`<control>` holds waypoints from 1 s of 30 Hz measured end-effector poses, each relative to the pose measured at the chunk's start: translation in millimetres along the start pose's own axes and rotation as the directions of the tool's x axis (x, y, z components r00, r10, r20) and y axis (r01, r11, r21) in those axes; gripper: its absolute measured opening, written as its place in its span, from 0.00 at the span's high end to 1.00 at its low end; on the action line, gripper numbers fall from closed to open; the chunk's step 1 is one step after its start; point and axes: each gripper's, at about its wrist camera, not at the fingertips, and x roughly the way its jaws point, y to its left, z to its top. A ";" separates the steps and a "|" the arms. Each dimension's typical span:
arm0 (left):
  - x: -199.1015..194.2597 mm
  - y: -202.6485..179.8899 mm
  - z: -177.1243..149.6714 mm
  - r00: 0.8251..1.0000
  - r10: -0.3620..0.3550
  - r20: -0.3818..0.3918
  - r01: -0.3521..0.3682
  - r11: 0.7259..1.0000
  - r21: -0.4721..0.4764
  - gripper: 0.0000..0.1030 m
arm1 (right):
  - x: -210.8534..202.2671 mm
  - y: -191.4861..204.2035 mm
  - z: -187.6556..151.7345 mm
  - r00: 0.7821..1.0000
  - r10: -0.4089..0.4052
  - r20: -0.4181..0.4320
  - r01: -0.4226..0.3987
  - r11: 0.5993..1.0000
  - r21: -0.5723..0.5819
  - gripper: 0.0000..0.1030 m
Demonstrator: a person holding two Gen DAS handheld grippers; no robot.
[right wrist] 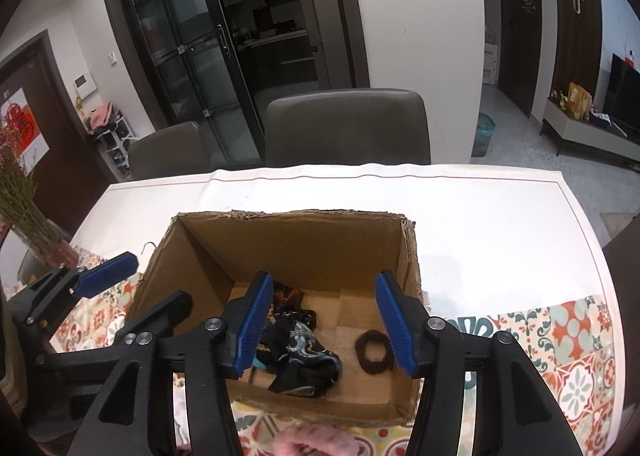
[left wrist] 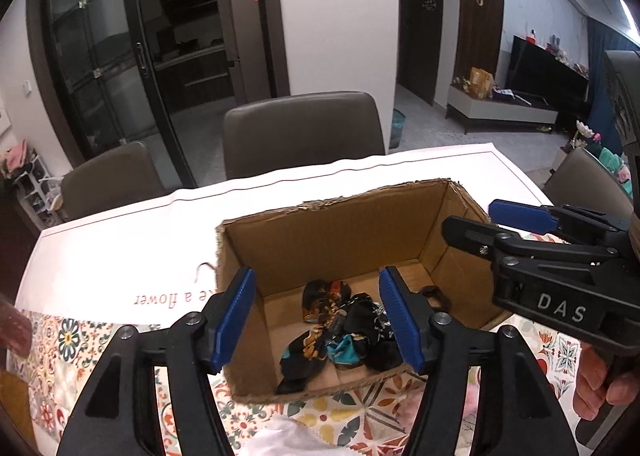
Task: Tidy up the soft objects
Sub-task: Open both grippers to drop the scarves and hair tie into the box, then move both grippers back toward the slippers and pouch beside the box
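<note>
An open cardboard box [left wrist: 332, 232] [right wrist: 292, 244] stands on the table. Inside lie a crumpled black patterned cloth with teal and orange [left wrist: 340, 332] [right wrist: 296, 352] and a dark brown hair tie [right wrist: 374, 350] [left wrist: 436, 296]. My left gripper [left wrist: 318, 320] is open and empty, hovering over the box's near side. My right gripper [right wrist: 326, 326] is open and empty above the box; it also shows at the right of the left wrist view [left wrist: 468, 221]. A pink fluffy thing [right wrist: 316, 442] lies on the table just before the box.
The table carries a white cloth [right wrist: 480, 223] and a colourful patterned mat [right wrist: 560, 356]. Grey chairs [right wrist: 348, 127] stand at the far side. A vase of dried flowers [right wrist: 28, 215] stands at the left edge. Something white [left wrist: 280, 436] lies near the front.
</note>
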 end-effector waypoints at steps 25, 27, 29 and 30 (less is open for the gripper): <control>-101.0 -17.3 -42.0 0.989 0.054 0.136 -0.052 0.999 -0.011 0.35 | -106.1 13.7 -41.3 0.981 -0.065 0.182 0.071 0.997 -0.026 0.33; -108.0 -18.6 -46.3 0.988 0.054 0.146 -0.052 0.998 -0.017 0.35 | -112.6 14.0 -47.3 0.980 -0.065 0.188 0.071 0.997 -0.025 0.31; -115.4 -18.7 -51.0 0.987 0.056 0.153 -0.052 0.998 -0.029 0.34 | -117.6 16.0 -52.0 0.980 -0.061 0.191 0.066 0.998 -0.020 0.29; -118.9 -19.5 -54.0 0.986 0.062 0.156 -0.057 0.998 -0.034 0.33 | -119.9 15.6 -54.3 0.979 -0.059 0.194 0.064 0.998 -0.019 0.28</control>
